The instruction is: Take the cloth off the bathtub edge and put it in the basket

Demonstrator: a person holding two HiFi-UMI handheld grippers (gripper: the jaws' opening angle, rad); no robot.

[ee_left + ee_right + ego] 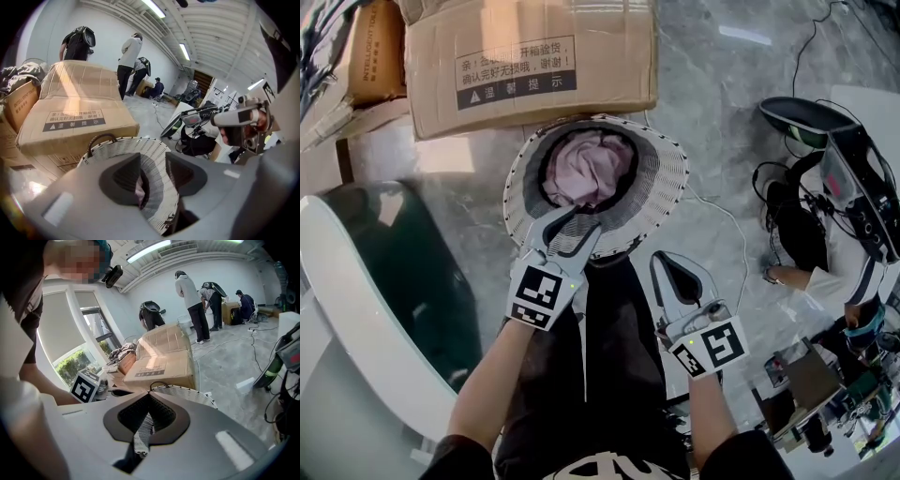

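Left hand-held gripper (570, 232) half-open, empty.

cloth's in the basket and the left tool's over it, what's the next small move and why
Probably lift the left tool up and back, clear of the wicker basket. The pink cloth lies inside the basket, and this tool's jaws stand apart above the near rim with nothing pinched between them, so the drop looks done.

cloth (591, 167) in basket (664, 199), cardboard box (525, 56) behind basket, bathtub (356, 300) at left
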